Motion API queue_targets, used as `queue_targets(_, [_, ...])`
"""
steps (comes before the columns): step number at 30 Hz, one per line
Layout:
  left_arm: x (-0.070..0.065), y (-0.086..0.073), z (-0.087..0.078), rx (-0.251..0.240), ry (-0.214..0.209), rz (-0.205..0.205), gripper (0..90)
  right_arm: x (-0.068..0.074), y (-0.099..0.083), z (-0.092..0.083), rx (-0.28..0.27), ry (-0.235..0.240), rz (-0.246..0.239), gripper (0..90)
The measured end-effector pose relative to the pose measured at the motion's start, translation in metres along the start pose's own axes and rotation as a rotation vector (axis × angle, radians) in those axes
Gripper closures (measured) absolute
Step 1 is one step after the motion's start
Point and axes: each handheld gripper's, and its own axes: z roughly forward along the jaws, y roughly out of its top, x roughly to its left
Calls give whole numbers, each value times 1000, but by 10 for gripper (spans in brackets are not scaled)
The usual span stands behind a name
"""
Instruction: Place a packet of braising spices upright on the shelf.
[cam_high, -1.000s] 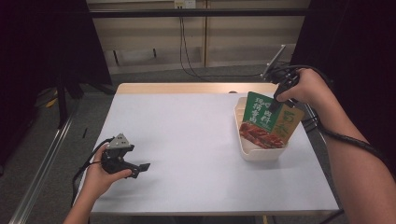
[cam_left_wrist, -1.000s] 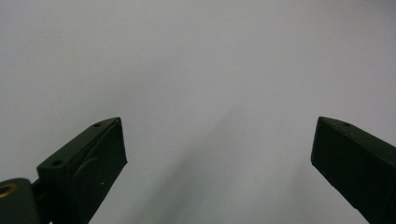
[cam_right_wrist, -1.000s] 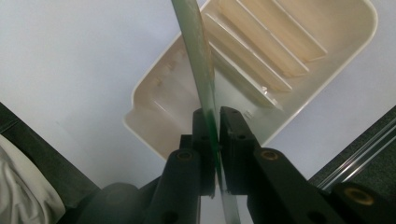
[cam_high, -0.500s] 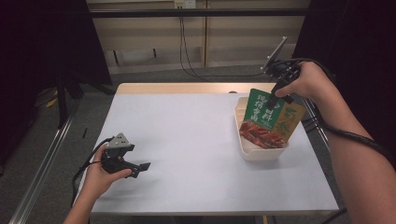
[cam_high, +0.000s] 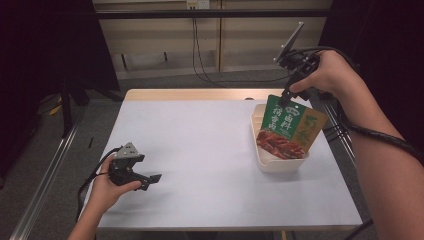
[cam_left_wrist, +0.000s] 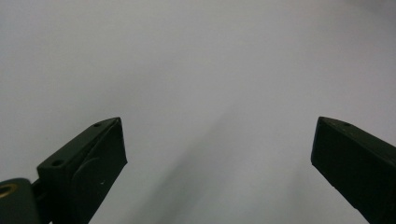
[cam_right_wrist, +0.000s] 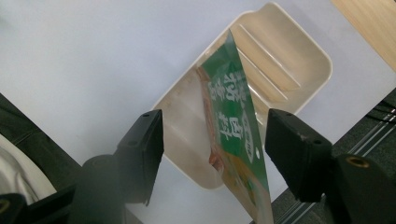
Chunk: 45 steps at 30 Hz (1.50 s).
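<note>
A green snack packet (cam_high: 282, 127) printed with red food stands tilted in the white tray (cam_high: 280, 165) at the table's right side. A yellow-green packet (cam_high: 314, 127) leans behind it. My right gripper (cam_high: 288, 96) hovers just above the green packet's top edge. In the right gripper view its jaws stand wide apart on either side of the packet (cam_right_wrist: 233, 116), which is seen edge-on and is not pinched, with the tray (cam_right_wrist: 322, 60) below. My left gripper (cam_high: 152, 179) rests open near the table's front left, over bare white tabletop (cam_left_wrist: 217, 70).
The white table (cam_high: 200, 150) has a wooden strip along its far edge. A metal rail runs along the floor at the left, and cables hang on the wall behind. A cable trails from the right gripper past the table's right edge.
The right hand and gripper have risen slightly above the packets. The green packet stays standing in the tray. The left gripper has not moved.
</note>
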Motion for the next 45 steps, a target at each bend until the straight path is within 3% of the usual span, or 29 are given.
queue_targets(12, [-1,0,-1,-1,-6,-3,31,21,16,-2,-20,13,-37,325])
queue_targets(20, [-1,0,-4,-9,9,-16,31,29,19,15,-18,44,-41,308])
queue_targets(34, [0,-2,-4,-12,-2,-10,30,54,24,53,3,88,-144,280])
queue_targets(45, [-1,-2,-4,-13,5,-15,30,65,22,80,6,102,-168,244])
